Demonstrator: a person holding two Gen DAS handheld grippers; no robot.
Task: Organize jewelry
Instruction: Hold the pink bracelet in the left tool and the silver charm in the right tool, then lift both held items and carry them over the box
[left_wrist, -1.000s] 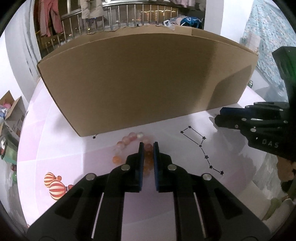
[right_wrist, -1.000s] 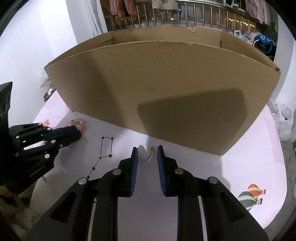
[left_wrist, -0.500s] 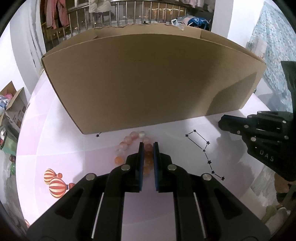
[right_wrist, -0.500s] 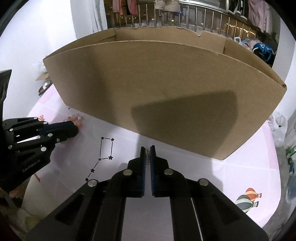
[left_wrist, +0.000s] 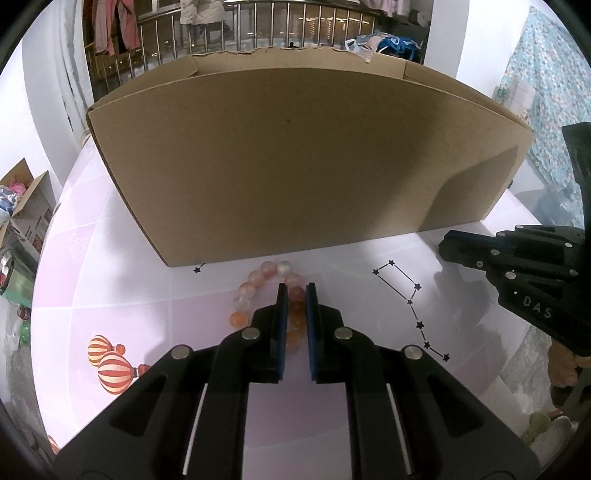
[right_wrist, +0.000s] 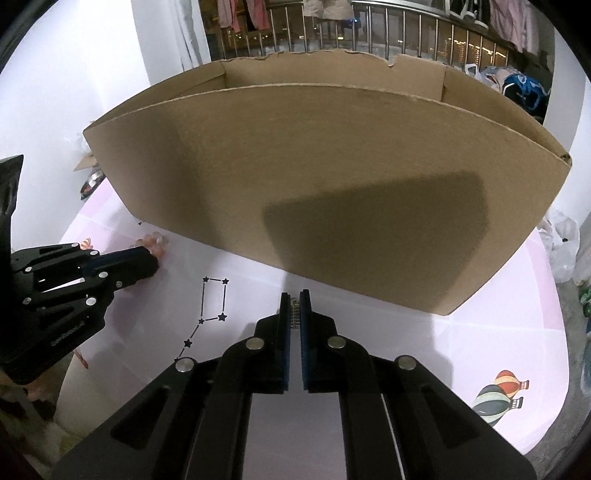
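Left gripper (left_wrist: 294, 291): black plastic fingers with blue pads, clamped on one side of the bead bracelet (left_wrist: 258, 291); beads show in the narrow gap between the pads.
Bead bracelet: round, glossy, translucent beads in pink, orange and white, strung in a loop. It lies on the table (left_wrist: 110, 295) just in front of the cardboard box (left_wrist: 295, 166), near the box's left front corner.
Right gripper (right_wrist: 294, 301): same black build, blue pads. Its jaws have just been closing and now pinch a small silvery metal piece (right_wrist: 294, 314) with a ribbed or toothed edge; its kind cannot be told. The piece sits between the pads just in front of the box's long wall.
Cardboard box: plain brown corrugated board, matt, open at the top, far rim ragged. Its contents cannot be seen.
Table surface: smooth pale pink and white cover printed with striped balloons (left_wrist: 109, 365) and a black star constellation (left_wrist: 410, 301).
Edges and room: the box's front wall stands close ahead of both grippers. Bare table lies between the two grippers, where the constellation print is. The table's rounded edge drops off at right in the right wrist view.
Surroundings: metal railing (right_wrist: 369, 29) with hanging clothes behind the box; small carton (left_wrist: 26, 210) off the table at left.
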